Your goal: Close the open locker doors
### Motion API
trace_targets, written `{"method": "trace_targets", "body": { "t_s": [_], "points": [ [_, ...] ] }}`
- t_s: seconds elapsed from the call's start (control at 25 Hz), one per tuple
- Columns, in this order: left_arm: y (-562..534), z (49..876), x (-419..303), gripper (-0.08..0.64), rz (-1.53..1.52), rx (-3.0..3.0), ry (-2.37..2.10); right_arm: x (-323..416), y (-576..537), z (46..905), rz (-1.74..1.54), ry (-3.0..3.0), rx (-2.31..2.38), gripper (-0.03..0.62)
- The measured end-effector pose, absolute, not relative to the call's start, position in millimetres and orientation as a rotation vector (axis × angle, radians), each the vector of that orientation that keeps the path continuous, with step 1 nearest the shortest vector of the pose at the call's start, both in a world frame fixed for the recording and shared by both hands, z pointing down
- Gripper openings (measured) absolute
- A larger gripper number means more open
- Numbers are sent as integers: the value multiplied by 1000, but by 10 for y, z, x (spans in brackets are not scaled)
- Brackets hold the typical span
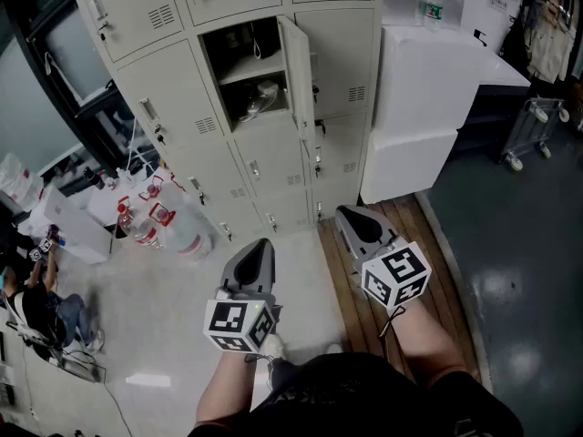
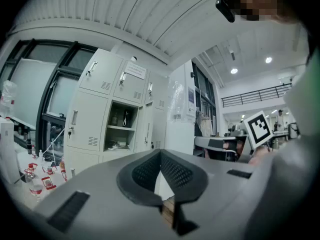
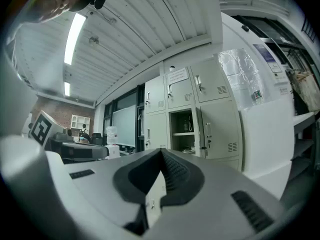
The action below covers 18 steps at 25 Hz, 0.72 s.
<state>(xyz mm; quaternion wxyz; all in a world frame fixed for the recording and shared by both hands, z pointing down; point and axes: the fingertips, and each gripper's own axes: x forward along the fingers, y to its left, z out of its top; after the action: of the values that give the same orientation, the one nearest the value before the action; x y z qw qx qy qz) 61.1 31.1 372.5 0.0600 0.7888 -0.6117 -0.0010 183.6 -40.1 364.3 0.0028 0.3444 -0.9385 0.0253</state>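
Hanging open in the upper middle of the head view, the locker door [image 1: 297, 71] sticks out from the grey lockers [image 1: 173, 89]. It looks like thin metal, stiff and light, so I think it will swing easily. A push on its flat side near the free edge should do, with no grabbing. The left claw [image 1: 261, 244] and right claw [image 1: 351, 213] are both squeezed shut and hold nothing. They sit low in the frame, well apart from the door. The hinge is hidden, the things on the shelf [image 1: 250, 69] inside are too dark to name, and the top lockers are cut off.
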Motion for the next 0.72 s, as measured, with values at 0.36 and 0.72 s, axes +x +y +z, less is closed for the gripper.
{"method": "trace_targets", "body": {
  "t_s": [0.36, 0.72],
  "points": [
    [296, 3721, 546, 5, -2, 2392, -1850, 1745, -387, 3610, 58, -2967, 1055, 0],
    [253, 3734, 398, 5, 8, 2398, -1834, 1579, -443, 3606, 61, -2965, 1059, 0]
  ]
}}
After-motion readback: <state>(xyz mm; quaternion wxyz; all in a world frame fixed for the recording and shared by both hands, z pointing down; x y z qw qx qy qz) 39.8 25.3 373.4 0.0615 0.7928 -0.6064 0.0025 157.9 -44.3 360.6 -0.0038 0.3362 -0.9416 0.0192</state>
